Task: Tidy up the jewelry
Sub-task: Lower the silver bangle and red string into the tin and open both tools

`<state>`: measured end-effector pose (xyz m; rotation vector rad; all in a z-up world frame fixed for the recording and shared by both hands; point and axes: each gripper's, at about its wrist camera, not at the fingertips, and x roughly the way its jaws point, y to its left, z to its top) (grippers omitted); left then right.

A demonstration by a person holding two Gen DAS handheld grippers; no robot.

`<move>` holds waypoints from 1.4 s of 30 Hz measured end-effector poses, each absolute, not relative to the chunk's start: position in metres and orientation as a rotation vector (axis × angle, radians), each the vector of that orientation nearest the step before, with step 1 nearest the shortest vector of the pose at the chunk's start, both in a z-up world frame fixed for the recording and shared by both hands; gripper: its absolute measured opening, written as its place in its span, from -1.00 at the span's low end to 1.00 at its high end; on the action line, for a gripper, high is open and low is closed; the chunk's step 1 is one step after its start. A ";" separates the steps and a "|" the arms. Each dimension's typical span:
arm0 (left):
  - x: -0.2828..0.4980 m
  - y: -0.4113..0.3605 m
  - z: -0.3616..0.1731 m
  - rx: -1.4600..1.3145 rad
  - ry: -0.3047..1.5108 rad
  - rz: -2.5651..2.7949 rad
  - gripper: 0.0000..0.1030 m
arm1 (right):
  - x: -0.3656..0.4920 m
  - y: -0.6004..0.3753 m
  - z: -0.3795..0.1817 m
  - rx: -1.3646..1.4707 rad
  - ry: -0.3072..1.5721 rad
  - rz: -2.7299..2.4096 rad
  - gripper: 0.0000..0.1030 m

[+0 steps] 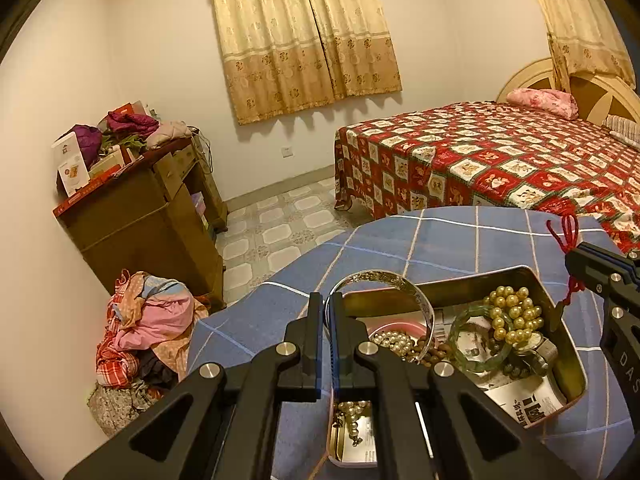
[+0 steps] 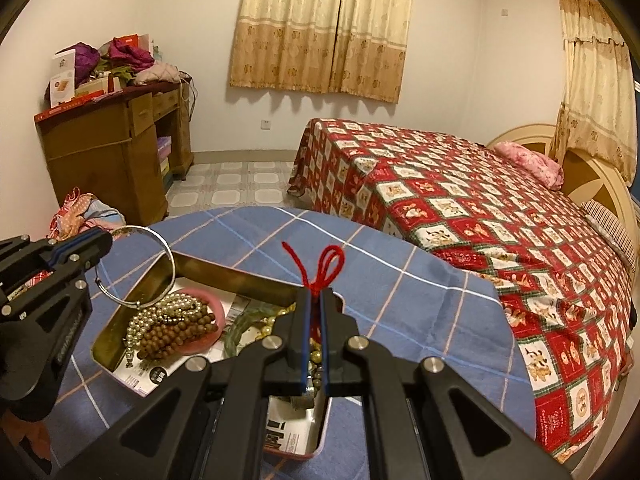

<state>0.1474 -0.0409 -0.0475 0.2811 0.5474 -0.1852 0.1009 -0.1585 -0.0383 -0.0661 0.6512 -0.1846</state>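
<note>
Holding: we had the left gripper (image 1: 329,300) clamped on a thin silver bangle (image 1: 384,280)
Right gripper (image 2: 316,300): we pinched a red yarn cord (image 2: 320,268)
Tin (image 1: 532,280): rectangular, metal, on the blue checked bench (image 1: 440,236), heaped with pearl beads (image 1: 514,312), wooden beads (image 2: 180,332)
Writing: printed paper lining, unreadable

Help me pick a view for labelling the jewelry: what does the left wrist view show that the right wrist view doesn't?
Left wrist only: the green bangle in full and the yellow bead strand piled on it.

Right wrist only: the brown wooden beads spread clearly, and the red cord pinched in the right hand-held gripper.

Both: the tin box, the silver bangle clamped by the left hand-held gripper, the blue plaid cloth.
</note>
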 end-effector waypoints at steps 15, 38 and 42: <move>0.158 -0.055 -0.077 0.328 0.599 -0.202 -0.95 | 0.118 -0.163 -0.061 -0.020 0.730 -0.169 -0.90; 0.161 -0.052 -0.086 0.347 0.613 -0.196 -0.94 | 0.128 -0.163 -0.078 -0.043 0.774 -0.167 -0.80; 0.158 -0.052 -0.086 0.345 0.614 -0.201 -0.94 | 0.127 -0.164 -0.082 -0.040 0.790 -0.148 -0.78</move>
